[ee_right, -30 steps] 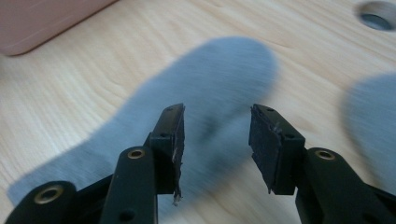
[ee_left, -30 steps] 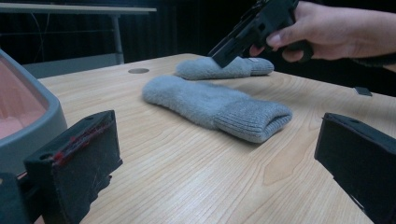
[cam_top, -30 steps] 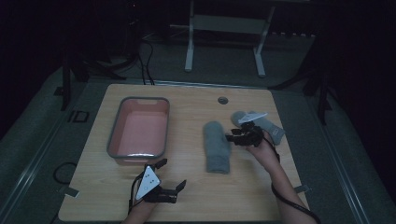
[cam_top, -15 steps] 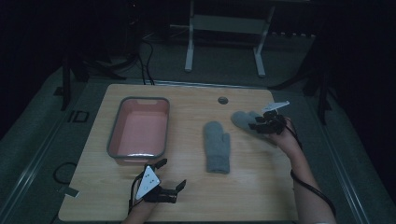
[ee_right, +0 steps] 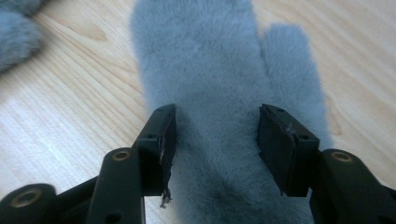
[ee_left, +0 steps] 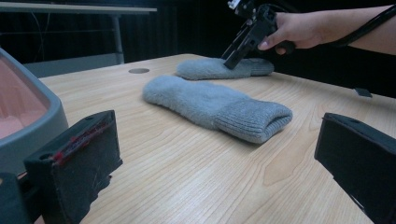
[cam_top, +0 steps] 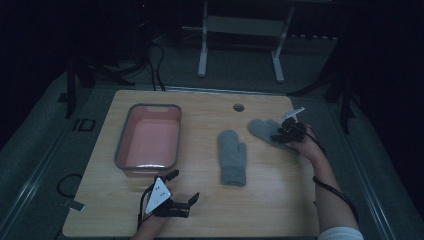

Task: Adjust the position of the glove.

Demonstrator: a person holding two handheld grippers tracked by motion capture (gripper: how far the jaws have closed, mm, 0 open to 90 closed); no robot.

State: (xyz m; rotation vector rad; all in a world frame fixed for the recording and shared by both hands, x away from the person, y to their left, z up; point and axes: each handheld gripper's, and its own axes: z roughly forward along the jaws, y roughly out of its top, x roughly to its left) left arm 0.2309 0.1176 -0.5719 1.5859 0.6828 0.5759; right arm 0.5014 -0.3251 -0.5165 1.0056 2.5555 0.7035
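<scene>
Two grey mittens lie on the wooden table [cam_top: 200, 210]. One mitten [cam_top: 232, 156] rests flat in the middle, cuff toward me, and the left gripper view has it ahead [ee_left: 210, 100]. The other mitten [cam_top: 261, 129] lies at the right. My right gripper [cam_top: 280, 135] is down over that mitten, open, one jaw on each side of its palm [ee_right: 205, 70], with fuzzy fabric between the jaws [ee_right: 217, 135]. My left gripper [cam_top: 184, 186] hovers near the front edge, open wide and empty [ee_left: 219, 135]. From there, the right gripper [ee_left: 243, 42] tilts down onto the far mitten [ee_left: 201, 69].
A pink tray with a grey rim [cam_top: 120, 150] stands at the left, just beyond my left gripper; its wall [ee_left: 32, 116] is close to the left jaw. A round hole [cam_top: 238, 107] sits near the table's back edge. A metal stand [cam_top: 202, 45] is behind the table.
My right gripper has moved from beside the middle mitten to the right, onto the far right mitten. The left gripper and both mittens have stayed put.
</scene>
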